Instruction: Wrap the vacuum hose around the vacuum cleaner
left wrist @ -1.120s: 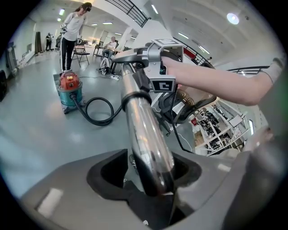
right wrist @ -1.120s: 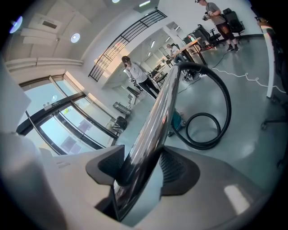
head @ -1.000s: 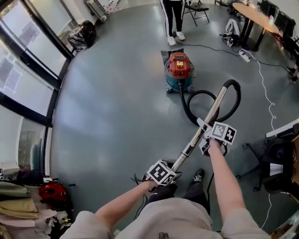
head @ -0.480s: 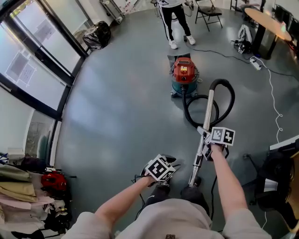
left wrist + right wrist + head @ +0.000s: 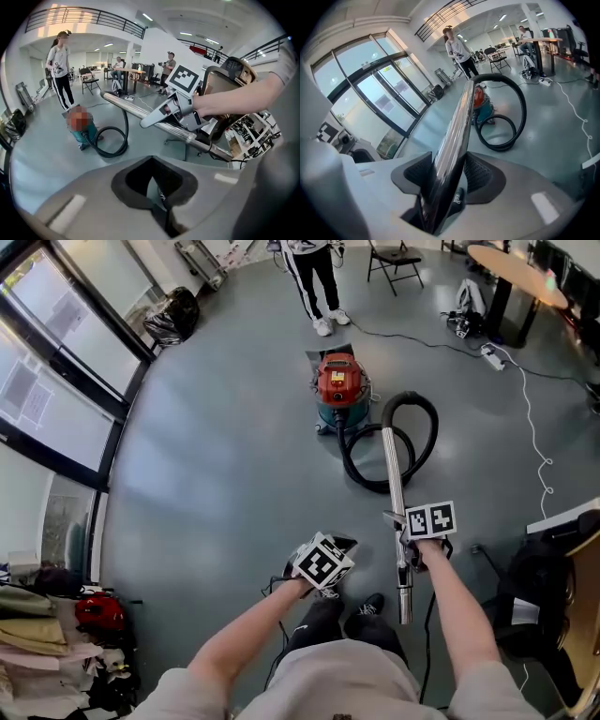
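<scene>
The red and teal vacuum cleaner [image 5: 339,390] stands on the grey floor ahead of me. Its black hose [image 5: 417,427] curls in a loop beside it and joins the top of a long metal wand [image 5: 394,484]. My right gripper [image 5: 403,529] is shut on the wand about two thirds of the way down; the wand [image 5: 457,126] runs up between its jaws toward the hose [image 5: 518,117]. My left gripper [image 5: 336,545] hangs to the left of the wand, shut and empty. The left gripper view shows the wand [image 5: 140,112] held crosswise by the right gripper [image 5: 176,110].
A person [image 5: 314,277] stands just behind the vacuum. A chair [image 5: 394,259], a table [image 5: 511,273] and a power strip with a white cable [image 5: 492,354] are at the back right. An office chair [image 5: 539,577] is near right; glass doors [image 5: 56,399] line the left.
My left gripper has let go of the wand's lower end and moved off to its left. The right gripper has swung the wand, so its free lower end now points back toward me.
</scene>
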`<state>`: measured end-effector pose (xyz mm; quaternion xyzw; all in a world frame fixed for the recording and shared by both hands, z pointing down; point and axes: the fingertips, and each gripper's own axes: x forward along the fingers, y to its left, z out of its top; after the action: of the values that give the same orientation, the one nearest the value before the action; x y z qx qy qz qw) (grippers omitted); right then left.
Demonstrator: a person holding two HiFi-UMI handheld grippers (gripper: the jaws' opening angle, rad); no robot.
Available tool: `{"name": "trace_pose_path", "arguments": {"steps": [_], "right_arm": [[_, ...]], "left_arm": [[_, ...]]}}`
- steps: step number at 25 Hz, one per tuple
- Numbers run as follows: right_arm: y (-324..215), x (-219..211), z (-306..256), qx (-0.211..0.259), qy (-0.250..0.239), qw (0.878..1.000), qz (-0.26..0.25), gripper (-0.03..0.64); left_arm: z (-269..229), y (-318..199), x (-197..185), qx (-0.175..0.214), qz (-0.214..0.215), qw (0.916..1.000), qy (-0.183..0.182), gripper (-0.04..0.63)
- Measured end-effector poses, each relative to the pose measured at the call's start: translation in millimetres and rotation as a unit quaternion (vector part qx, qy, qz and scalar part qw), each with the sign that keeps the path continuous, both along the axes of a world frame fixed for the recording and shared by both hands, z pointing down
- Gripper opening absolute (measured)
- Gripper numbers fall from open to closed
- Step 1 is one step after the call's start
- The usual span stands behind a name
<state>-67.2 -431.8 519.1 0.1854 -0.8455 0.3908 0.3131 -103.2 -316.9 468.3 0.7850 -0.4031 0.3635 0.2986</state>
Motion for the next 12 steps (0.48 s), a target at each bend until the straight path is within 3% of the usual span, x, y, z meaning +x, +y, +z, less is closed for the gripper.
{"name": "trace_pose_path", "arguments": {"steps": [6, 12], "right_arm": [[-21, 1, 28, 0.01, 0.051, 0.997, -0.063, 0.234], [-50, -4, 41, 0.014, 0.112, 0.986, -0.124, 0.225]], "left_arm": [[20, -43, -16, 0.0, 0.013, 0.9998, 0.017, 0.005], [22, -125, -48, 0.043, 0.036, 0.9981, 0.025, 0.005]]}}
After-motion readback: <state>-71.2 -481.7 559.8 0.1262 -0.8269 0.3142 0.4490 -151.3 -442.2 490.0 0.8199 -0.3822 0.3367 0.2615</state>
